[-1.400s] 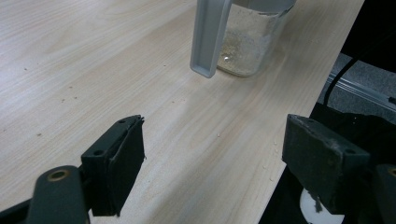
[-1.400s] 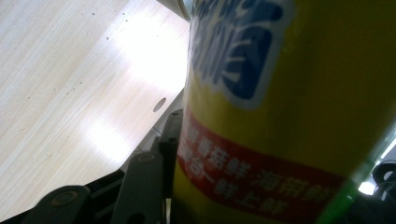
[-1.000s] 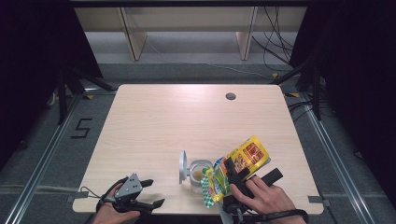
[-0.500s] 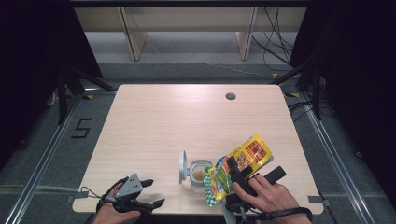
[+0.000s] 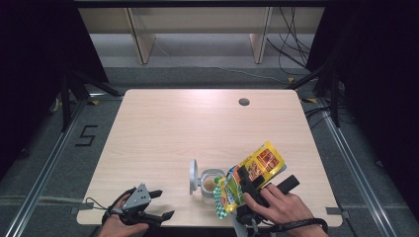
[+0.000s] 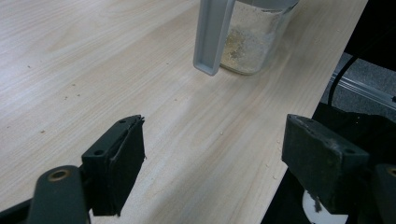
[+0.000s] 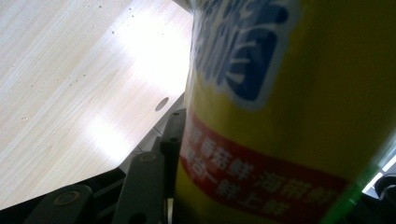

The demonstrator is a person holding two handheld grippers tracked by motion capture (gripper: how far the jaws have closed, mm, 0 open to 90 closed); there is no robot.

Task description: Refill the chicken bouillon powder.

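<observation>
At the near edge of the pale wood-grain surface [image 5: 168, 128], the left tongs [image 5: 159, 205] lay with jaws spread wide and nothing between them. Right tongs [image 5: 244, 185], by the near right corner, were clamped on a glossy yellow snack packet [image 5: 259, 163] with red and blue print, tilted up over the edge. Just left of it stood a clear glass jar [image 5: 210, 181] holding pale crumbs, its grey lid [image 5: 193, 176] hinged upright. Beyond, the surface lay bare to a small round hole [image 5: 243, 102] near the far edge.
</observation>
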